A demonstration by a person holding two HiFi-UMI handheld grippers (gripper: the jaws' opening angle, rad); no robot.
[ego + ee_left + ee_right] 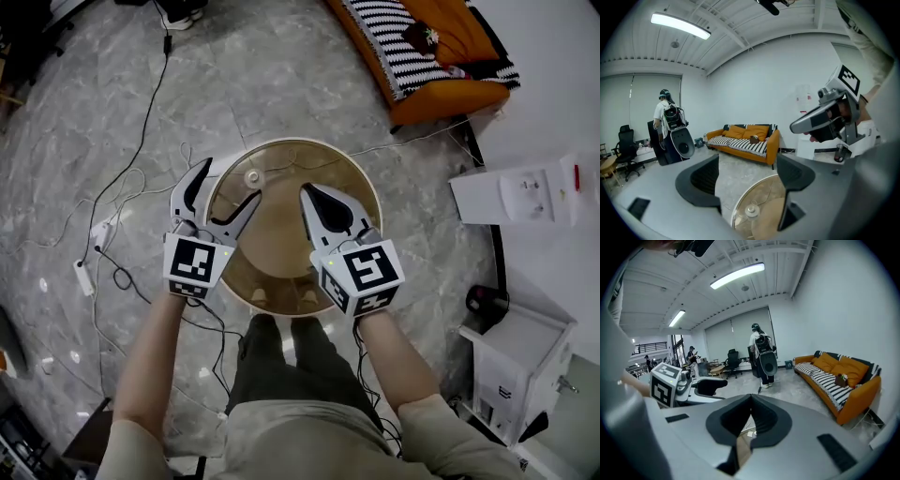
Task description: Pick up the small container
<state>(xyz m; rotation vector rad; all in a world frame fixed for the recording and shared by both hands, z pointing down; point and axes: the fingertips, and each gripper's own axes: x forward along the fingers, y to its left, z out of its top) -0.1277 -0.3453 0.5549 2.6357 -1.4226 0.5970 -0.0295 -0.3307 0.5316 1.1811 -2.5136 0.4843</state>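
The small clear container [251, 175] with a round lid stands on the left part of a round glass table [281, 142]. My left gripper [230, 183] hovers over that side of the table, open, with nothing between its fingers. In the left gripper view the container [751, 211] shows low down, below the gap of the left gripper [749, 176], apart from both pads. My right gripper [307, 192] is held over the middle of the table, shut and empty. In its own view the right gripper [751, 401] has its pads pressed together.
An orange sofa [422, 56] with a striped blanket stands at the back right. White cabinets [520, 192] and a white box [516, 366] line the right side. Cables and a power strip [84, 277] lie on the floor to the left. A person [665, 112] stands far off.
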